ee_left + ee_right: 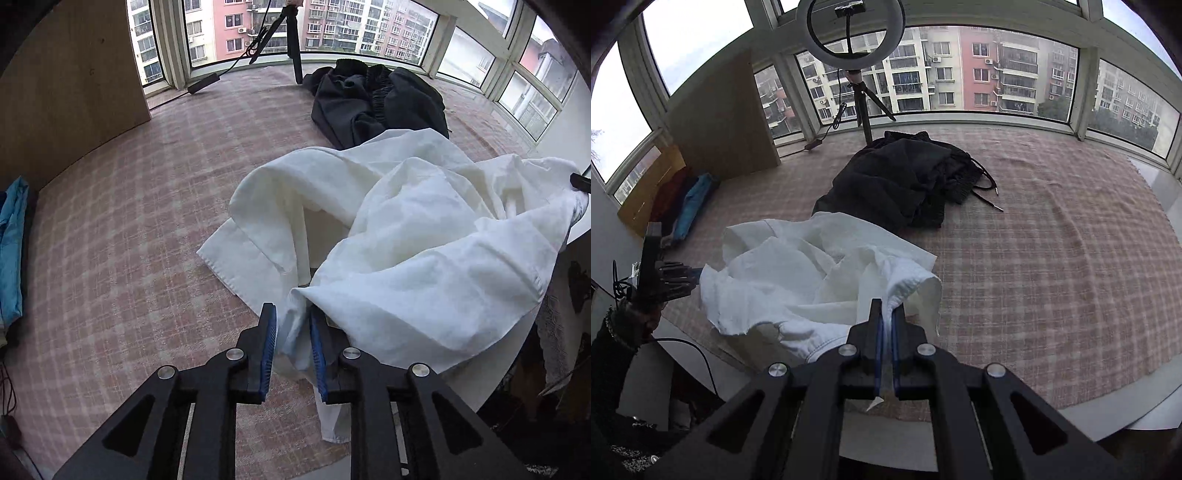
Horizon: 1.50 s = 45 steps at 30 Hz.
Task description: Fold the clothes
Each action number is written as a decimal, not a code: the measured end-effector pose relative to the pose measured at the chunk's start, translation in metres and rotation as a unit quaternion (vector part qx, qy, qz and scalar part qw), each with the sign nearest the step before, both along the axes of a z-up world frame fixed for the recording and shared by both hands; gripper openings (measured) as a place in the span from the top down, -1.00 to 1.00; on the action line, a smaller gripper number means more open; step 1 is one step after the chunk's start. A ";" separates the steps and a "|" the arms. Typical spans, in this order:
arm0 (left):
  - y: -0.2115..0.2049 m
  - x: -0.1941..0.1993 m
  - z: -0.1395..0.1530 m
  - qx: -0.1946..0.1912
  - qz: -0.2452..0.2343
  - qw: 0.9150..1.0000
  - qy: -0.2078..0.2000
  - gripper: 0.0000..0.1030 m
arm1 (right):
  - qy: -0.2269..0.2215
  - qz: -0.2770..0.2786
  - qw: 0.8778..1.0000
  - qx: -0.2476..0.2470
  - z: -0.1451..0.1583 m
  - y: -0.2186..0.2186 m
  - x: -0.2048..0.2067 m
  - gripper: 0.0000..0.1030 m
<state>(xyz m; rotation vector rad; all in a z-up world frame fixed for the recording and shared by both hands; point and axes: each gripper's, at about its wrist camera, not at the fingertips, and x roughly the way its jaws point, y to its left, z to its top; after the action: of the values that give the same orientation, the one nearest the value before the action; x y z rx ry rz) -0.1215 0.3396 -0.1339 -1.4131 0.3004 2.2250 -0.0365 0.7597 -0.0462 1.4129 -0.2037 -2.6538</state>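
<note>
Bunching between both, white garment (798,273) hangs from right claw (885,314), left claw (293,321).

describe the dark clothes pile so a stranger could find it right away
On the pink checked cloth covering the table, look toward the window, by the ring-light tripod. The dark clothes pile lies behind the white garment, the only black heap, its drawstrings trailing right.
</note>
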 end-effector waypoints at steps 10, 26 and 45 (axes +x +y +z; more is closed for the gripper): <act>0.015 0.075 0.052 -0.013 -0.071 0.991 0.115 0.30 | -0.005 -0.035 0.999 -0.002 0.003 0.031 0.009 0.93; 0.125 0.136 -0.024 -0.084 -0.127 0.960 0.233 0.23 | -0.003 0.020 1.000 0.012 0.027 0.010 -0.035 0.93; 0.162 0.039 0.119 -0.066 -0.310 0.937 0.146 0.98 | 0.027 -0.090 0.994 -0.053 -0.011 0.007 0.119 0.93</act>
<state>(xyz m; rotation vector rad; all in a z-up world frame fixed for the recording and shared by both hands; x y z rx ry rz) -0.0821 0.5021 -0.0150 -0.8679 0.8796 1.8861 0.0824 0.7670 -0.0572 1.3480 -0.4789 -2.7714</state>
